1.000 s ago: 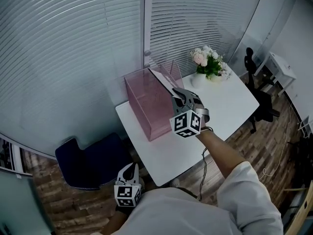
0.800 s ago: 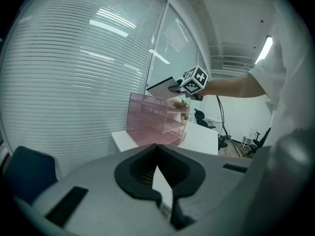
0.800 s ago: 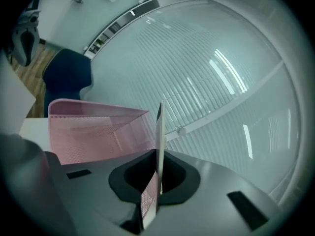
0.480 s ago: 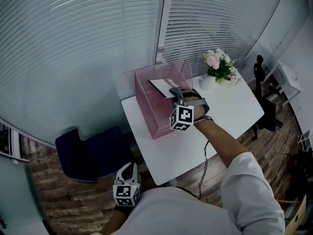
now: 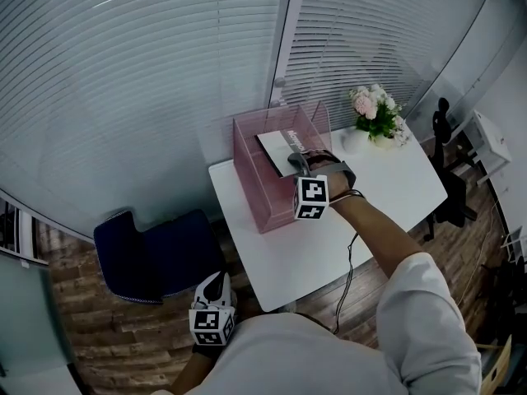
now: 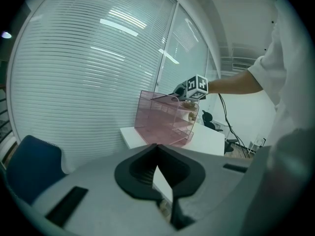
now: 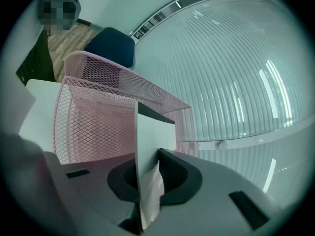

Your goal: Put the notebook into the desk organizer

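Between the right gripper (image 7: 147, 154)'s fingers stands the notebook (image 7: 153, 127), edge-on. The jaws have just been opening a little, yet the pads lie against both covers near its lower corner, so I judge it held, though lightly.

From the fingers the notebook's long axis runs straight ahead and slightly up, its far end reaching over the open top of the pink mesh desk organizer (image 7: 88, 107). The organizer lies directly ahead of and below the fingers, its near wall just beneath them and its far rim beyond the notebook's tip. Whether the notebook's lower edge already rests on anything inside I cannot tell.

The coming move turns on that line: the notebook has to go down between the mesh walls. The bay looks wider than the book is thick, so there is room to either side of the fingers. Past the far rim the slatted blinds (image 7: 236, 82) stand close, leaving little room to push forward. Behind the fingers the white table (image 5: 305, 257) gives open room to draw back.

Well back and low, by the person's body, the left gripper (image 6: 157, 162) hangs with its jaws together on nothing. The right is plainly the nearer hand.
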`<control>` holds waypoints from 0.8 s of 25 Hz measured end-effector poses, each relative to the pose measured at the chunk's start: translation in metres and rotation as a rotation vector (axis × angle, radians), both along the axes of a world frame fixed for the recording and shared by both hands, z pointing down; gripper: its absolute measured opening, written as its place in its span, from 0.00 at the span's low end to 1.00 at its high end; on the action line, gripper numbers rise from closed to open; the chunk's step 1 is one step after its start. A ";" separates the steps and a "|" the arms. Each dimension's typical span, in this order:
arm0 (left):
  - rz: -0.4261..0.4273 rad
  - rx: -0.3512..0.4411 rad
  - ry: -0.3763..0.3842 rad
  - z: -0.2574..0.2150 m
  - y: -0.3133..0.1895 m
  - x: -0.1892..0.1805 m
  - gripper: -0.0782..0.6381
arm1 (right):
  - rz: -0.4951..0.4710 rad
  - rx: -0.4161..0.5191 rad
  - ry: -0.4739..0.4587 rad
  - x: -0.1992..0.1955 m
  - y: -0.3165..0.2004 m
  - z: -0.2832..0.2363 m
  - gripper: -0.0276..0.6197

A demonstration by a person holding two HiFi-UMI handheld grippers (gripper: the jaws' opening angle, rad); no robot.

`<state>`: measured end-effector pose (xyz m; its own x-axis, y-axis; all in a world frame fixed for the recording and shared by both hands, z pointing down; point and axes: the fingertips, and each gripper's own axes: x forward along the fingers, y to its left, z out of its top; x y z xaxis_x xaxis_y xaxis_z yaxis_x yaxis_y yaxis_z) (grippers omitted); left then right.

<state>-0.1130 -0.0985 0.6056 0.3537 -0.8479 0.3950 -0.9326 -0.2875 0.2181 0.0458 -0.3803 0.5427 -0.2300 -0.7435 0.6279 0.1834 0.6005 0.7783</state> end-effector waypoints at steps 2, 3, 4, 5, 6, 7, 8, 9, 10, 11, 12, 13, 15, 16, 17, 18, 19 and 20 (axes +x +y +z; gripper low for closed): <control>-0.002 0.001 0.002 0.001 -0.001 -0.001 0.12 | -0.009 -0.030 0.034 0.002 0.001 0.007 0.12; -0.002 0.002 0.002 0.001 -0.002 -0.001 0.12 | -0.013 -0.050 0.048 0.003 0.001 0.011 0.12; -0.002 0.002 0.002 0.001 -0.003 -0.001 0.12 | -0.015 -0.074 0.059 0.004 0.003 0.014 0.13; -0.002 0.002 0.003 0.000 -0.004 -0.001 0.12 | -0.017 -0.101 0.069 0.005 0.004 0.017 0.15; -0.002 0.002 0.003 -0.001 -0.005 -0.001 0.12 | -0.019 -0.131 0.082 0.005 0.007 0.020 0.17; -0.003 0.002 0.004 -0.001 -0.006 -0.002 0.12 | -0.022 -0.164 0.096 0.006 0.009 0.022 0.20; -0.003 0.002 0.005 -0.001 -0.006 -0.002 0.12 | -0.026 -0.198 0.111 0.006 0.012 0.025 0.25; -0.003 0.002 0.006 -0.001 -0.007 -0.002 0.12 | -0.030 -0.229 0.123 0.006 0.014 0.027 0.28; -0.002 0.001 0.007 0.000 -0.007 -0.002 0.12 | -0.036 -0.255 0.134 0.006 0.016 0.028 0.28; -0.001 0.000 0.008 0.000 -0.008 -0.002 0.12 | -0.040 -0.279 0.143 0.007 0.017 0.028 0.29; -0.001 -0.001 0.009 0.001 -0.008 -0.001 0.12 | -0.043 -0.301 0.149 0.007 0.018 0.028 0.30; -0.002 -0.003 0.010 0.001 -0.008 -0.001 0.12 | -0.045 -0.324 0.154 0.007 0.019 0.028 0.31; -0.003 -0.004 0.012 0.001 -0.008 -0.001 0.12 | -0.045 -0.375 0.160 0.007 0.021 0.026 0.34; -0.004 -0.004 0.013 0.002 -0.008 -0.002 0.12 | -0.041 -0.406 0.161 0.008 0.023 0.026 0.37; -0.006 -0.005 0.014 0.002 -0.008 -0.002 0.12 | -0.036 -0.440 0.163 0.008 0.024 0.026 0.41; -0.007 -0.006 0.014 0.003 -0.008 -0.002 0.12 | -0.031 -0.475 0.167 0.009 0.026 0.025 0.42; -0.009 -0.006 0.014 0.003 -0.008 -0.002 0.12 | -0.026 -0.507 0.171 0.009 0.027 0.025 0.44; -0.010 -0.006 0.015 0.003 -0.007 -0.002 0.12 | -0.024 -0.531 0.175 0.010 0.029 0.025 0.45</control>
<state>-0.1151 -0.1058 0.6087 0.3509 -0.8491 0.3948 -0.9322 -0.2767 0.2334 0.0555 -0.3516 0.5676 -0.1018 -0.3102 0.9452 0.3010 0.8960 0.3265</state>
